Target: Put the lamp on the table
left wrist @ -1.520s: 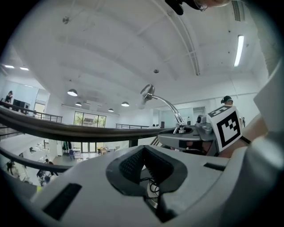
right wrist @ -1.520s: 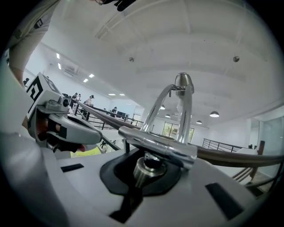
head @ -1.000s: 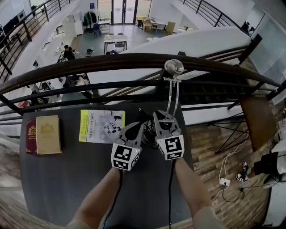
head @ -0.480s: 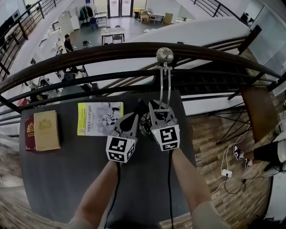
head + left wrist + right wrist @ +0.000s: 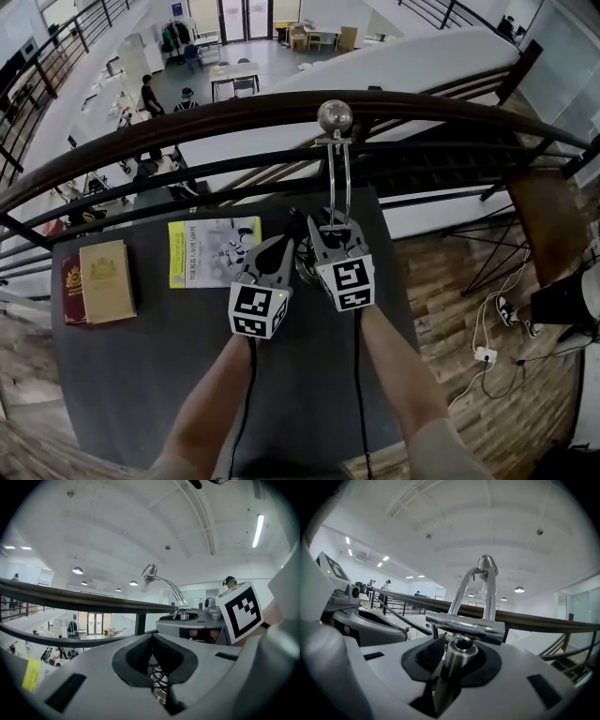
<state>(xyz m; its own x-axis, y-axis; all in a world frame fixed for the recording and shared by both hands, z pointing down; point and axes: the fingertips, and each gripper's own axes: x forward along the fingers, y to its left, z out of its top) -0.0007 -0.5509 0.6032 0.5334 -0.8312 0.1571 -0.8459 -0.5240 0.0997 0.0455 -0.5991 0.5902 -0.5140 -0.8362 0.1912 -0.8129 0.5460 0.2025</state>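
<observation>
A chrome lamp point(image 5: 335, 116) stands upright near the far edge of the dark table point(image 5: 141, 375), its curved twin arms rising toward the railing. My right gripper point(image 5: 330, 232) is at the lamp's foot. The short chrome stem point(image 5: 457, 658) stands between its jaws, which are opening, and a thin gap shows beside the left pad. My left gripper point(image 5: 278, 251) sits just left of the lamp's base. Its jaws are together, and a black coiled cord point(image 5: 158, 679) shows through the hollow between them. The lamp head point(image 5: 150, 571) arches above the right gripper's body in the left gripper view.
A yellow-edged booklet point(image 5: 214, 251) lies at the table's far side, left of the grippers. A tan book point(image 5: 106, 281) and a red book point(image 5: 70, 286) lie at the far left. A dark railing point(image 5: 187, 117) runs just beyond the table, above a lower floor. The table's right edge point(image 5: 398, 309) borders wooden flooring.
The head view has shifted a little. The lamp and both grippers keep their places at the table's far edge.
</observation>
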